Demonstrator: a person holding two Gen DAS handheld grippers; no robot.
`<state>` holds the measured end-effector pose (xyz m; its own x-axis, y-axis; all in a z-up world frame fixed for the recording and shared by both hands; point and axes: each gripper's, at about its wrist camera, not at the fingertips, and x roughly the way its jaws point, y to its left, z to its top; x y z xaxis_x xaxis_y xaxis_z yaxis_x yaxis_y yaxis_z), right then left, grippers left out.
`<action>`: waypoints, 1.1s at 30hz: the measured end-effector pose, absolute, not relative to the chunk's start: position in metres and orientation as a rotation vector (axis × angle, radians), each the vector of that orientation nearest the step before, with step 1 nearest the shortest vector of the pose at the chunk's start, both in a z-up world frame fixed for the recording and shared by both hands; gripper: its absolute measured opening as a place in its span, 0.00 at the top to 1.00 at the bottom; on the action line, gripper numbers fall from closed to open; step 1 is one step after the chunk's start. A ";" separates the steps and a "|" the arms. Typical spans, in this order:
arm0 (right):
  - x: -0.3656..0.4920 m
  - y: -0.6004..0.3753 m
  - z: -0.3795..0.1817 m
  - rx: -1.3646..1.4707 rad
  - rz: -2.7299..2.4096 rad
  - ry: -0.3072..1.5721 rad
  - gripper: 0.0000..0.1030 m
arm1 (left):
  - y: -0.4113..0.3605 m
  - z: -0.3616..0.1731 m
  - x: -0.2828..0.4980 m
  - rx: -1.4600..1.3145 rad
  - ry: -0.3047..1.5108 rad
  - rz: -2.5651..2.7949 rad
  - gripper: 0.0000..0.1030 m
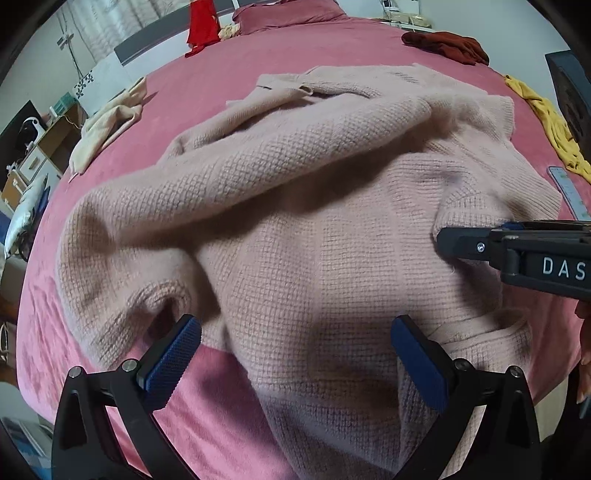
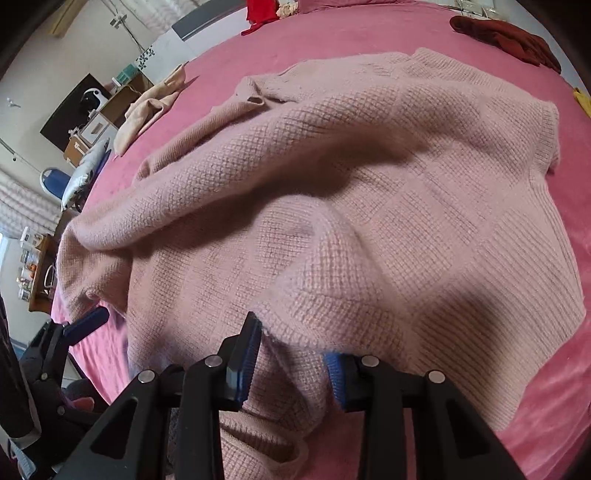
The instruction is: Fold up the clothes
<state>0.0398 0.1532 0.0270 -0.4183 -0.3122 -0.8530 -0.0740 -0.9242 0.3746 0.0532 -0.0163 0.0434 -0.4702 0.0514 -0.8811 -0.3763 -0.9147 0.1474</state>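
A pale pink knit sweater (image 1: 314,221) lies crumpled on the pink bed (image 1: 207,81), one sleeve thrown across its body. In the left wrist view my left gripper (image 1: 295,356) hovers over the sweater's near edge. It is open wide, and its blue pads (image 1: 173,354) touch no cloth. From the right edge of that view my right gripper (image 1: 448,242) comes in, its tip pressed into a fold of the sweater. The right wrist view shows the right gripper (image 2: 291,365) shut on a raised, bunched ridge of the sweater (image 2: 369,203). The left gripper's fingertip (image 2: 88,323) shows at the lower left.
Other clothes lie around the bed: a beige garment (image 1: 107,125) at the left, a dark red one (image 1: 443,46) at the far right, a yellow one (image 1: 546,122) on the right edge, and a bright red one (image 1: 201,26) at the back. Cluttered furniture (image 2: 85,122) stands beyond the left edge.
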 end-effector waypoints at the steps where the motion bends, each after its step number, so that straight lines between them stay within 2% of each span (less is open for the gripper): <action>1: 0.040 0.155 0.027 1.592 -2.476 -0.559 0.67 | -0.017 0.043 0.053 -1.453 0.475 2.450 0.00; 8: 0.038 0.175 0.005 1.497 -2.497 -0.819 0.65 | -0.022 0.049 0.050 -1.455 0.479 2.463 0.00; 10: 0.036 0.181 0.001 1.470 -2.454 -0.925 0.58 | -0.024 0.051 0.047 -1.457 0.485 2.466 0.00; 11: 0.034 0.185 -0.001 1.454 -2.424 -0.978 0.48 | -0.024 0.052 0.045 -1.458 0.495 2.469 0.00; 12: 0.032 0.188 -0.003 1.447 -2.393 -1.001 0.44 | -0.025 0.054 0.042 -1.458 0.502 2.472 0.00; 13: 0.031 0.189 -0.002 1.448 -2.374 -0.966 0.44 | -0.026 0.058 0.039 -1.456 0.506 2.480 0.00; 14: 0.029 0.190 0.000 1.450 -2.354 -0.932 0.46 | -0.028 0.062 0.037 -1.452 0.509 2.489 0.00; 16: 0.029 0.193 0.000 1.444 -2.327 -0.891 0.82 | -0.030 0.070 0.031 -1.442 0.513 2.505 0.00; 17: 0.030 0.200 -0.003 1.437 -2.296 -0.931 0.90 | -0.030 0.075 0.027 -1.434 0.514 2.512 0.00; 20: 0.037 0.228 -0.023 1.370 -2.117 -1.244 0.92 | -0.024 0.090 0.010 -1.380 0.584 2.539 0.00; 22: 0.047 0.247 -0.029 1.325 -2.035 -1.358 0.93 | -0.012 0.102 0.001 -1.335 0.637 2.542 0.00; 28: 0.083 0.293 -0.027 1.259 -1.962 -1.440 0.93 | 0.056 0.135 -0.027 -1.139 0.822 2.457 0.00; 33: 0.103 0.297 -0.032 1.260 -1.904 -1.446 0.93 | 0.145 0.144 -0.053 -0.959 1.035 2.294 0.00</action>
